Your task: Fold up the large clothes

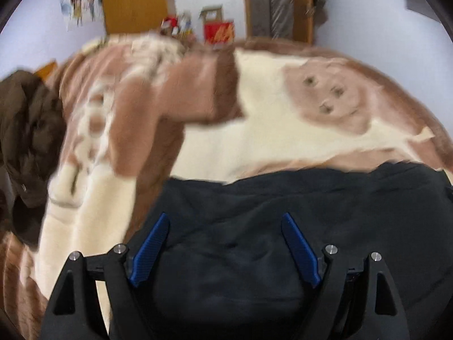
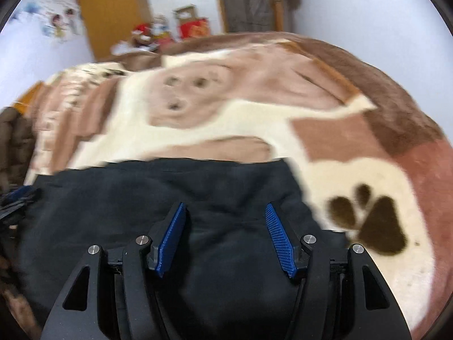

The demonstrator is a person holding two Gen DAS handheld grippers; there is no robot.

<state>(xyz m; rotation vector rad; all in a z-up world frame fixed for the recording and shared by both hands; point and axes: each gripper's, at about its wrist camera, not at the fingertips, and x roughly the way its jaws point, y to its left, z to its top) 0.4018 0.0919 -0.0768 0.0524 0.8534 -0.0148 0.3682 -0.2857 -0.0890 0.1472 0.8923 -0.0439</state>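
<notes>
Tools both spread: we see the left tool (image 1: pixel 226 245) and right tool (image 2: pixel 226 236) with jaws wide apart, nothing between the blue pads, each poised over the black garment (image 2: pixel 158 198). Garment lies bunched on the bed's brown-and-cream blanket (image 1: pixel 254 141), near edge. Brown jacket (image 1: pixel 28 124) sits at far left. Both views blurred.

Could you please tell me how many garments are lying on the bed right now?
2: a black garment lies at the near edge under both open grippers, left gripper and right gripper; a brown jacket is heaped at the far left. Others may be hidden.
</notes>
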